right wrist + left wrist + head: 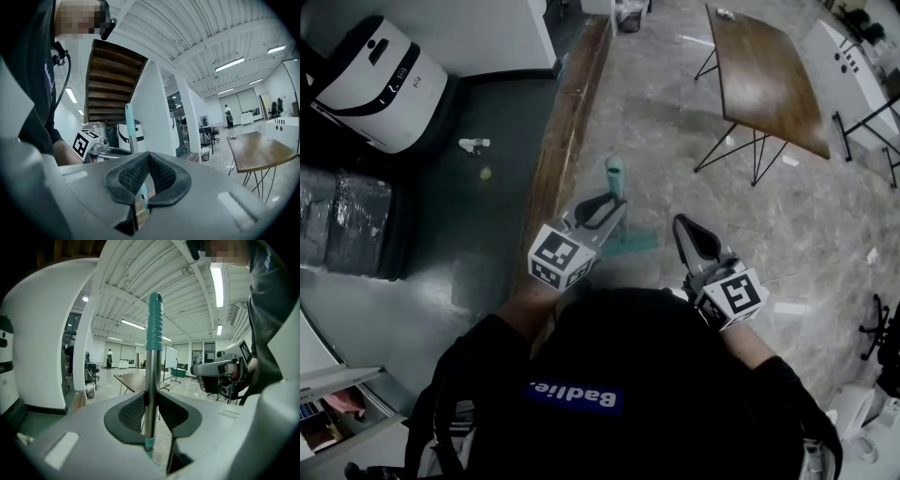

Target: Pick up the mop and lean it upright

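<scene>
The mop stands nearly upright on the marble floor; its teal handle grip (614, 174) points up at me and its flat teal head (630, 244) lies on the floor below. My left gripper (602, 208) is shut on the metal pole. In the left gripper view the pole (150, 380) is pinched between the dark pads (133, 412), with the teal grip (154, 319) above. My right gripper (692, 234) hovers to the right of the mop, apart from it. Its pads (133, 176) meet with nothing between them. The mop pole (130, 126) shows behind them, beside the left gripper (89, 140).
A long wooden step (567, 122) runs along the floor just left of the mop. Beyond it stand a white machine (380, 84) and dark wrapped bundles (347, 220). A wooden table (764, 75) on thin legs and a white counter (853, 61) stand at the far right.
</scene>
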Available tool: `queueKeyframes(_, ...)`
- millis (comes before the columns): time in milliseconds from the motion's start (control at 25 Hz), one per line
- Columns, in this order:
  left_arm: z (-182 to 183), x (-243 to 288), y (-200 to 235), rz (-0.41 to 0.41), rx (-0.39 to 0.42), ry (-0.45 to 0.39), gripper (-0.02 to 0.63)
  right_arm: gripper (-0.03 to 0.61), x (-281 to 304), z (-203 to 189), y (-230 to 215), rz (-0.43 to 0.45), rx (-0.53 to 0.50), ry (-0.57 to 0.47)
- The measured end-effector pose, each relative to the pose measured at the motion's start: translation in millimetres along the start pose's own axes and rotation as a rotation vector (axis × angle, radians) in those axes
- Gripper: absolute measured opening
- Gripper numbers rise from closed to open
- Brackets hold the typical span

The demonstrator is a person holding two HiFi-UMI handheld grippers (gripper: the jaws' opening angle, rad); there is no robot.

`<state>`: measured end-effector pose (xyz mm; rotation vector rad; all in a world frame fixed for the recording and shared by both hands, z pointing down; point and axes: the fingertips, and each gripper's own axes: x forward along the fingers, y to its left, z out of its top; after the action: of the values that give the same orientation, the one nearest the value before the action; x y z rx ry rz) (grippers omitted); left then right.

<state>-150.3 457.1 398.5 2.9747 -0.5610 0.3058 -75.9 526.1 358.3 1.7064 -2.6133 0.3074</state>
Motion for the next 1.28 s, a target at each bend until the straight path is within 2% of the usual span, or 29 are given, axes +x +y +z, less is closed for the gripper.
queueKeyframes(240,16,-11,-5,-0.028,0.004,-0.006,0.108,0.005,17,-1,1,0.009,0.008,0.011)
queueKeyframes(560,12,-32,11,-0.016,-0.012,-0.025,0.107,0.005,45,-3,16,0.024,-0.001,0.037)
queueKeyframes(880,20,-59,38,-0.025,0.003,-0.059,0.107,0.005,76,-1,40,0.011,-0.026,0.044)
queueKeyframes(1280,17,-95,83,-0.092,0.023,-0.084,0.107,0.005,125,5,82,-0.052,-0.043,0.041)
